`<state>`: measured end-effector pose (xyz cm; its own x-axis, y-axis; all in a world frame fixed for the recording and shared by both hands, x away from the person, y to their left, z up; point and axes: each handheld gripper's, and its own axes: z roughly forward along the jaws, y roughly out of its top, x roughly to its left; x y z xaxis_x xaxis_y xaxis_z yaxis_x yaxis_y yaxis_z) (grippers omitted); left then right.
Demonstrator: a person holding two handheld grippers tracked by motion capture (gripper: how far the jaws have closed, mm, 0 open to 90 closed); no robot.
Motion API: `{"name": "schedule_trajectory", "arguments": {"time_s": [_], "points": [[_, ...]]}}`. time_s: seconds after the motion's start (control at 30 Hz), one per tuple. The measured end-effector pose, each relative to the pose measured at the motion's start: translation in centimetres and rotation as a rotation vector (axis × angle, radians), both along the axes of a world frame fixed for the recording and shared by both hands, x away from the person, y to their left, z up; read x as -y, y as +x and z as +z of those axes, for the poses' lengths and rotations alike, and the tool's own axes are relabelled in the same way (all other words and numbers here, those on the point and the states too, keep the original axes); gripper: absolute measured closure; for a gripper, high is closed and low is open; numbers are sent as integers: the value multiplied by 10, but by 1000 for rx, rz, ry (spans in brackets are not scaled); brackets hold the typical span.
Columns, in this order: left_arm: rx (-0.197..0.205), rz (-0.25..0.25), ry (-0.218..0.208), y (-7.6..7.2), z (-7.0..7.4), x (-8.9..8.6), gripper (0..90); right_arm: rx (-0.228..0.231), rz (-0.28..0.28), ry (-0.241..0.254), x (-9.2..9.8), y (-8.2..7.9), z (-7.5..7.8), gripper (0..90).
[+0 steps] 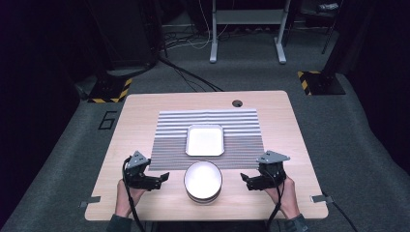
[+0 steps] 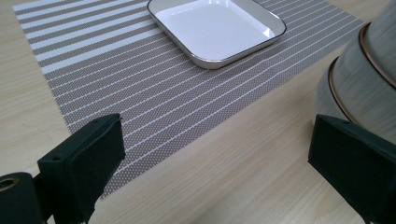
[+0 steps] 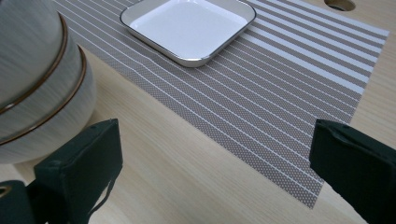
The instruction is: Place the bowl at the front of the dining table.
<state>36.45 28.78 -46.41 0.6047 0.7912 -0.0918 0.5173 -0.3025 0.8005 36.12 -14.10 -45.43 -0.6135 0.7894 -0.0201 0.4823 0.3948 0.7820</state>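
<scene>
The stacked bowls point(image 1: 203, 181), between both open grippers, look heavy, glazed and breakable; grip them at the rims.

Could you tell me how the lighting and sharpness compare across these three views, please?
High view: table lit, surroundings dark, the stacked bowls glaring white. Left gripper view: square dish sharp, near jaws soft. Right gripper view: placemat crisp, bowls blurred at the edge.

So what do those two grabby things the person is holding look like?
Each gripper, the left gripper and the right gripper, is black with two blocky, flat-faced jaws. A grey three-cornered plate sits on top of each, and a black cable trails back from each along the forearm. Dark grey-green sleeve cuffs show at the wrists.
</scene>
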Motion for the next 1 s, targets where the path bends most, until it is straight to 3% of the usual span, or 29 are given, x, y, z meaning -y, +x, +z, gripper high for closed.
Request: {"name": "schedule_trajectory", "arguments": {"time_s": [1.0], "points": [[41, -111, -57, 6, 36, 40, 38, 26, 128, 39, -38, 4, 37, 19]]}}
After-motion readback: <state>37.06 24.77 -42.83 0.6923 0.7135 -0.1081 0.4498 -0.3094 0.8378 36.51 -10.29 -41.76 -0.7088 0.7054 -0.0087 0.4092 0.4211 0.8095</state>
